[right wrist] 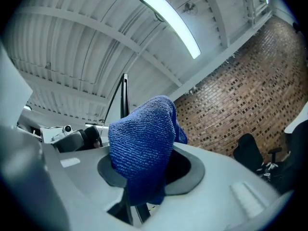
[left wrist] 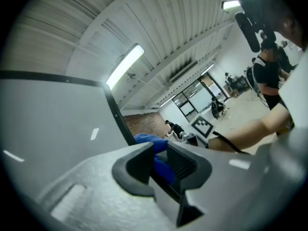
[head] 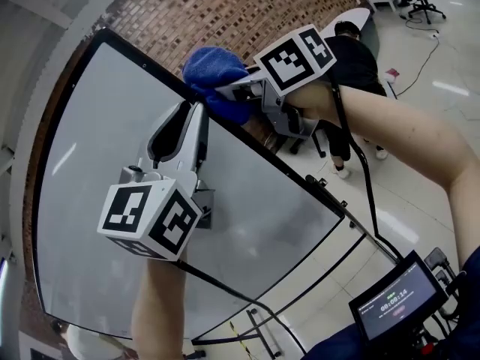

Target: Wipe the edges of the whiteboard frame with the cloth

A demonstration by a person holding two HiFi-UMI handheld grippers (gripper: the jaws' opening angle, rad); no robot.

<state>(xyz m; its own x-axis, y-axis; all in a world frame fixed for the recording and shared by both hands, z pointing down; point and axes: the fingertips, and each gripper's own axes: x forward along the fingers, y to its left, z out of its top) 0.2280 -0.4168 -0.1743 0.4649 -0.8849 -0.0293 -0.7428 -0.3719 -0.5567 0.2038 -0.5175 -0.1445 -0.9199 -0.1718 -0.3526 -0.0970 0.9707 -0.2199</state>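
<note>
Clamped in the fingers of the right gripper [head: 231, 96] [right wrist: 144, 170]: a blue cloth [head: 214, 70] [left wrist: 146, 138] [right wrist: 142, 138], looped terry, bunched into a soft mound. Pressed against the thin black frame [head: 319, 190] at the 12 o'clock stretch of the whiteboard [head: 97, 141]. Pinched too, on a lower fold, by the narrow-set fingers of the left gripper [head: 187, 109] [left wrist: 161, 153], reaching in from 7 o'clock. Smooth grey board face toward 8 o'clock. Rough brick wall [head: 225, 13] [right wrist: 240, 95] past the edge at 1 o'clock. Open glossy floor [head: 442, 66] at 3 o'clock.
</note>
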